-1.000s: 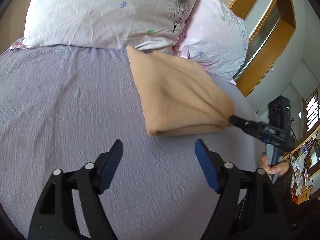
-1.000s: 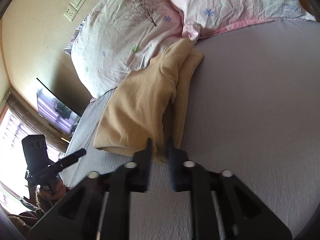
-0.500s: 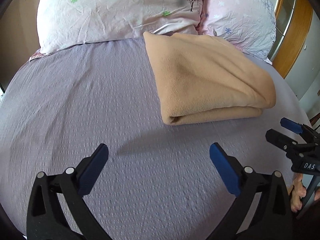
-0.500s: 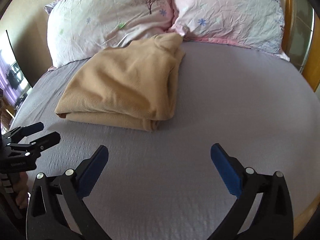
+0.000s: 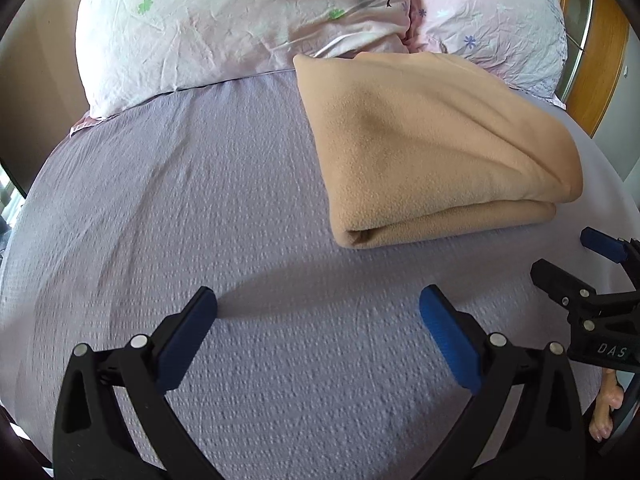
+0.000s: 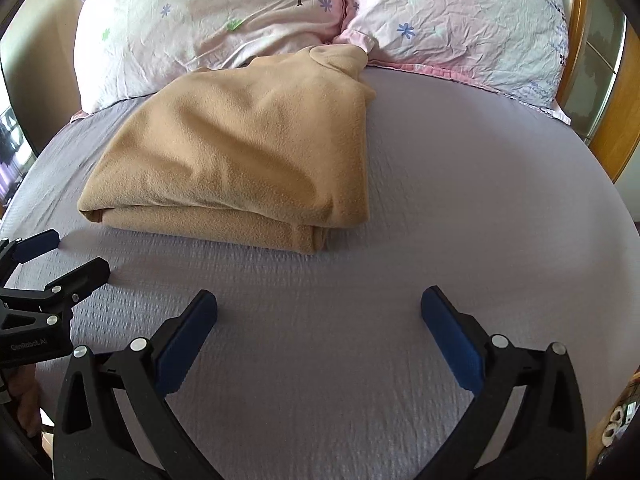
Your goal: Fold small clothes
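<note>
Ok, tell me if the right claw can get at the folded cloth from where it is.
Probably yes. The right claw is open and empty, and the cloth lies ahead and a little to its left, with only bare sheet between them. The left claw sits off to the side, not in the way.

The folded garment (image 5: 432, 148) lies on the bed (image 5: 200, 208), upper right of my left view, its far edge touching two pillows (image 5: 240, 20) side by side behind it.

left gripper (image 5: 318, 320) jaws wide | folded tan garment (image 5: 432, 148) ahead, apparently untouched on bed (image 5: 180, 200)
</note>
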{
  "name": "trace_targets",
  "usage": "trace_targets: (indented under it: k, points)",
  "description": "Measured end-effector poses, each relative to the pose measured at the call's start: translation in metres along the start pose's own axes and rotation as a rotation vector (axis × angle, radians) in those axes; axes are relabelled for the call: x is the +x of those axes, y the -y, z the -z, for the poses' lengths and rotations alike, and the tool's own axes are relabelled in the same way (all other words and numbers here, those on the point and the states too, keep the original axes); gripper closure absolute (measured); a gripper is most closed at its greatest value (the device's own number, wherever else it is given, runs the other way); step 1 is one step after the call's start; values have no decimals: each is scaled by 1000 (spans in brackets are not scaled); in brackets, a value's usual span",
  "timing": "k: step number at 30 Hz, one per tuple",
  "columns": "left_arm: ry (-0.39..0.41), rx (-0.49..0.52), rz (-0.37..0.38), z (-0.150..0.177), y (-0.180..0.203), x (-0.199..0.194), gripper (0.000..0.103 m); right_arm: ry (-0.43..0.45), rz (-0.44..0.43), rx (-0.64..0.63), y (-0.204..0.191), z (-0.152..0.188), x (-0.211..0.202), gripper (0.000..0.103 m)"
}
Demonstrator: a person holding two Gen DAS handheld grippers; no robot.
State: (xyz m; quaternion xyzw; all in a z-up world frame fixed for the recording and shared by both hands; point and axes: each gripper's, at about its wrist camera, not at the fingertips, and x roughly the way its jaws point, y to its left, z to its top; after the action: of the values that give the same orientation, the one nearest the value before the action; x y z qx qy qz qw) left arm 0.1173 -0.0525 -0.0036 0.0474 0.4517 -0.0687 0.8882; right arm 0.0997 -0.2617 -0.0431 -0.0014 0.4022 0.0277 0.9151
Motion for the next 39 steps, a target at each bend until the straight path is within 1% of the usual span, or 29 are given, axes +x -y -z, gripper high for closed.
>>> trace_targets:
  k: [9, 39]
  points:
    - [0, 0, 0, 0, 0, 0, 2, 15, -2, -3, 1, 2, -1, 1]
    - [0, -1, 0, -1, 0, 0, 2, 16, -2, -2, 0, 2, -1, 1]
